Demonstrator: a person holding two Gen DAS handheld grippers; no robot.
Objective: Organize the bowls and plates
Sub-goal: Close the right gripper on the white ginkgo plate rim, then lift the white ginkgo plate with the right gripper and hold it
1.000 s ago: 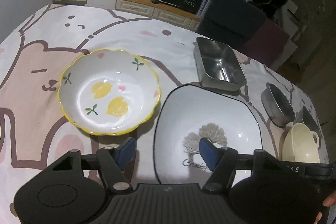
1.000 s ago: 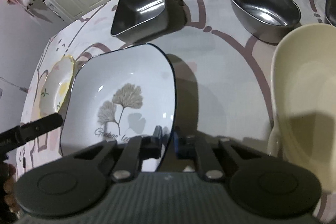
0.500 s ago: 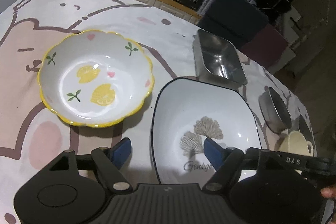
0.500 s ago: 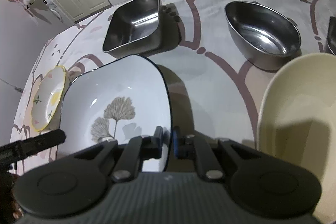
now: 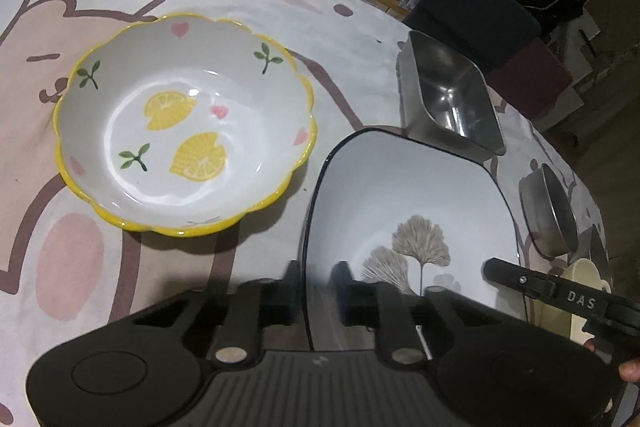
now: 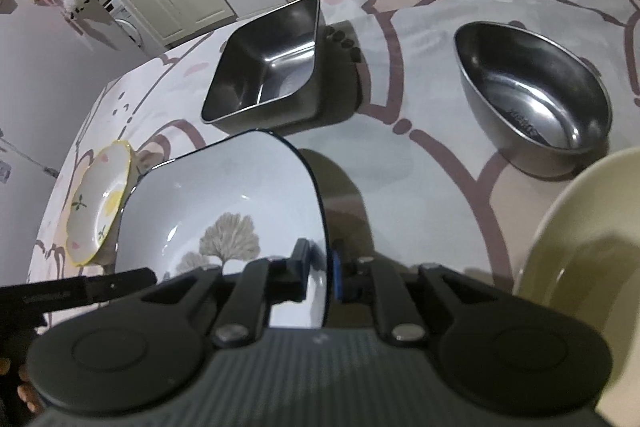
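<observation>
My left gripper (image 5: 316, 287) is closing on the near left rim of the square white ginkgo-print plate (image 5: 416, 195), which sits mid-table on the pink cartoon tablecloth (image 5: 352, 39). My right gripper (image 6: 320, 267) pinches its right rim. The scalloped yellow-rimmed lemon bowl (image 5: 184, 123) lies just left.

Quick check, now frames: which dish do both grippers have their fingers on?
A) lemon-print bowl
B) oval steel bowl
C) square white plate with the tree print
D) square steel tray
C: the left gripper straddles one rim of the square white plate while its fingers are closing, and the right gripper pinches the opposite rim.
</observation>
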